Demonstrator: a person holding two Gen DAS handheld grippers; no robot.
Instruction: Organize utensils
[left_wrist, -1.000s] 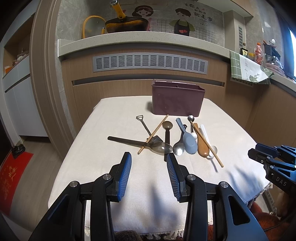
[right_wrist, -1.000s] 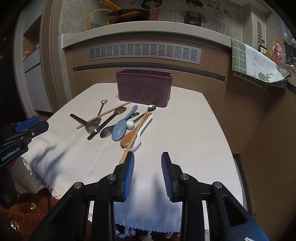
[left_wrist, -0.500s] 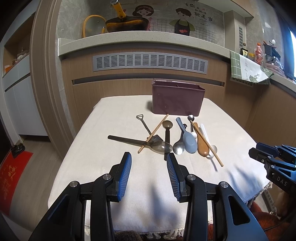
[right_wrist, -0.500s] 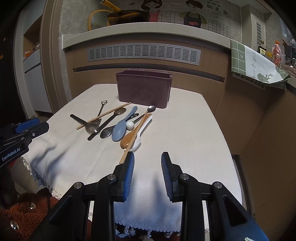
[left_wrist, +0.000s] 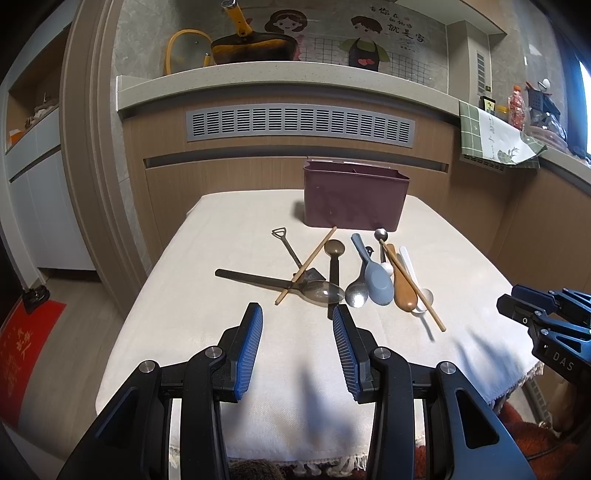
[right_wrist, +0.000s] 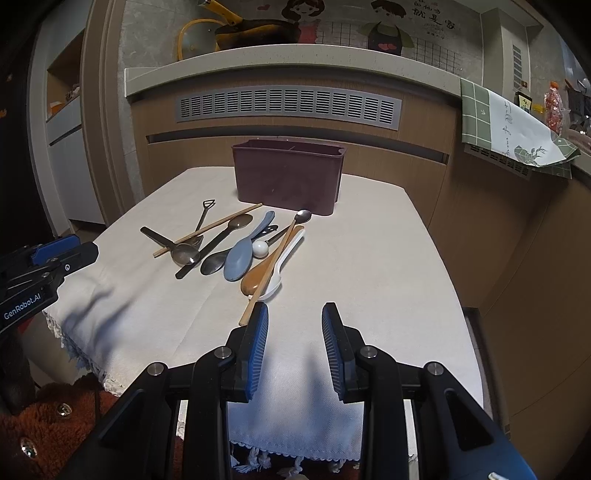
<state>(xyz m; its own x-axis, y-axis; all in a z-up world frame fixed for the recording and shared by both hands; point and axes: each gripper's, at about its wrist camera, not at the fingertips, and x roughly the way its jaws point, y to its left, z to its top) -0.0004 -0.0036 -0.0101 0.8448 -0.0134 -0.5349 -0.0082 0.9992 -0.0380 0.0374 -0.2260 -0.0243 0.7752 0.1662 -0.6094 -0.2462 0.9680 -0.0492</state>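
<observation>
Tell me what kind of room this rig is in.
Most likely a home kitchen or dining corner: a pan and glass lid sit on a stone counter, and spoons and chopsticks lie before a utensil bin on a cloth-covered table.

The left gripper (right_wrist: 44, 273), seen from the right wrist view, carries white lettering "GenRobot.AI" on its black body. The right gripper (left_wrist: 546, 317), seen from the left wrist view, carries white letters "DAS" on its black body; any further letters are cut off. The wall tile decal (left_wrist: 402, 33) beside the cartoon figures bears Chinese characters, too small to read with certainty. No other legible markings noted.
</observation>
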